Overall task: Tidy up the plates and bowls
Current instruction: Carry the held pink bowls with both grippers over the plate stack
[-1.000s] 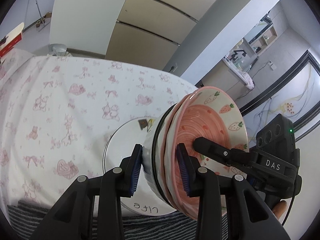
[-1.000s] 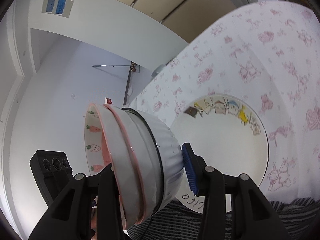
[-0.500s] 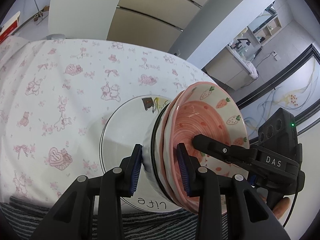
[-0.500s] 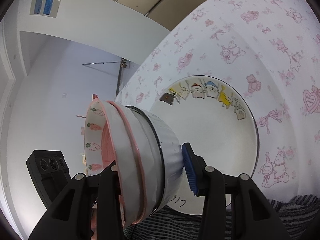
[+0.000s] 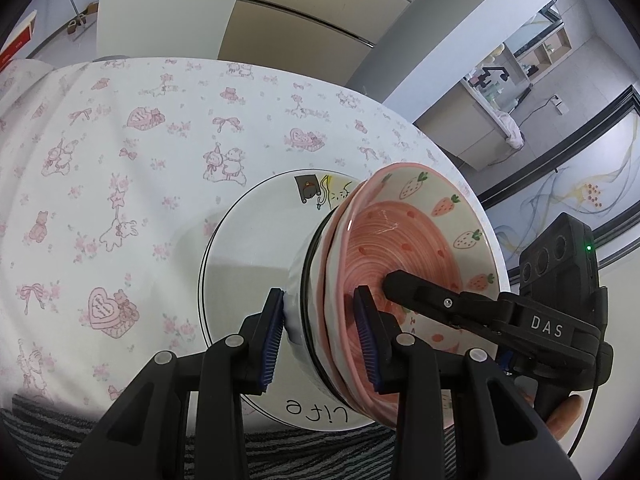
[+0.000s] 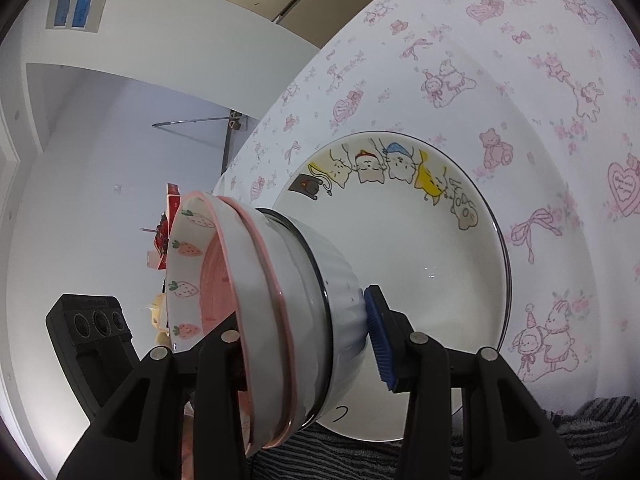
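Both grippers are on the bowl stack point(image 5: 340, 280), tipped on its side above the plate point(image 5: 248, 248)! The left gripper point(image 5: 320, 328) has its jaws clamped across the stack: one blue pad on the white ribbed base, the other inside the pink bowl. The right gripper point(image 6: 308, 344) does the same from the far side, one pad pressed on the ribbed underside, its other finger reaching inside the bowl mouth, so both pairs of jaws are closed on the stack at a middling width.

Look at that stack point(image 6: 272, 304): three nested bowls, by the rims. Outermost is white, ribbed, with a dark rim line; two pink-rimmed ones sit inside, the innermost pink-swirled with strawberries round its wall.

One plate point(image 6: 420, 264) lies flat on the counter point(image 5: 120, 160), white, dark-edged, cartoon cats along its rim and handwriting near the front. The counter wears a white cloth printed with pink bears, bows and hearts.
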{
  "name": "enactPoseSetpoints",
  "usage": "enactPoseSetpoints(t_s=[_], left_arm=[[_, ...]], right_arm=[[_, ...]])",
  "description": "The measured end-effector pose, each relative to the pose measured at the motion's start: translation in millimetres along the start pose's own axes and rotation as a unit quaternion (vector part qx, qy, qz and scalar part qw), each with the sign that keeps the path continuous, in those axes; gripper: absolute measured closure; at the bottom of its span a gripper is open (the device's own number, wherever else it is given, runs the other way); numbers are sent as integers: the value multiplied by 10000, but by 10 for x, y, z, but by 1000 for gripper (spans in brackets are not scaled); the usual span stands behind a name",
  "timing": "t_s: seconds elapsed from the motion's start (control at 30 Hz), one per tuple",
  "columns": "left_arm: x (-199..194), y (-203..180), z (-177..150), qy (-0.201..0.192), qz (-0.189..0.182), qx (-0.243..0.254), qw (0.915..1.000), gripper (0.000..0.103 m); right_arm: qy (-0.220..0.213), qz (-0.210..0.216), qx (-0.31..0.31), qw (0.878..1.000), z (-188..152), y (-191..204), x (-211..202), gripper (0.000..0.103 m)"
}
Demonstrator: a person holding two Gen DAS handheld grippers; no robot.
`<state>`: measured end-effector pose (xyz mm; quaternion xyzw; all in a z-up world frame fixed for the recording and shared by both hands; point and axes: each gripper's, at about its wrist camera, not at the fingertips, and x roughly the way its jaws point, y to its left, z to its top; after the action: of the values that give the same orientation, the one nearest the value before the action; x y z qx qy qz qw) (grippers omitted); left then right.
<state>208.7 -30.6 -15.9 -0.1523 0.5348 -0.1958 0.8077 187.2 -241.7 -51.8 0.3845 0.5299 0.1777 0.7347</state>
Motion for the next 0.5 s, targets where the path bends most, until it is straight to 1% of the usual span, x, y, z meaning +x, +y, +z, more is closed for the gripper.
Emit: enactPoseSetpoints(t_s=[0.5], left_arm=[[118, 10, -16, 136, -27, -30, 9999, 66]], right_arm=[[-11, -202, -30, 9998, 4, -42, 21, 61]])
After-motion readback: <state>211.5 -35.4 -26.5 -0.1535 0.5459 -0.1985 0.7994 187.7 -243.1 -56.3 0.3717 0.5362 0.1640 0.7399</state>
